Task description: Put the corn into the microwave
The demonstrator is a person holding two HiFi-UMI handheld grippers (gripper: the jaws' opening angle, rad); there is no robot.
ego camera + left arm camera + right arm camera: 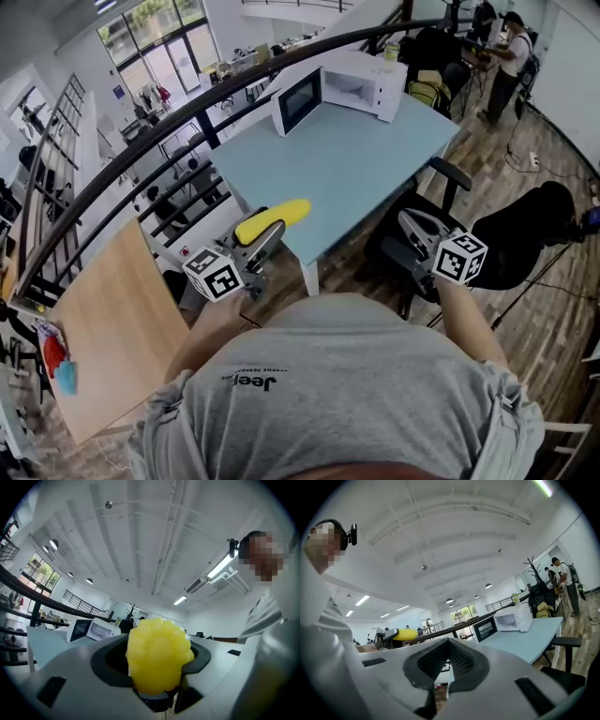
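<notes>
Corn (pixel 272 219): yellow cob sticking forward out of the left gripper (pixel 265 236), above the near corner of the pale blue table (pixel 375 159). Whether it touches the tabletop cannot be told.
Left gripper grip: jaws are clamped on the near end of the cob. In the left gripper view the cob's knobbly end fills the space between the pads.
Right gripper (pixel 401 234): jaws are drawn together with nothing between them. It is held off the table's near right side, above a black chair (pixel 441 192).
Microwave (pixel 352 89): white, at the far end of the table and well apart from the corn. Its door (pixel 297 100) is swung open to the left and the pale cavity is in plain sight.
Step in hand: judged to be carrying the cob across the table toward the open cavity.
Doing it well: hold the cob level and clear of the tabletop. Aim its free tip at the middle of the opening, to the right of the open door. Lay it on the cavity floor before parting the jaws.
Risk: the cob is round and gripped at one end only, so it may pivot or slip. The door's edge could catch the tip.
</notes>
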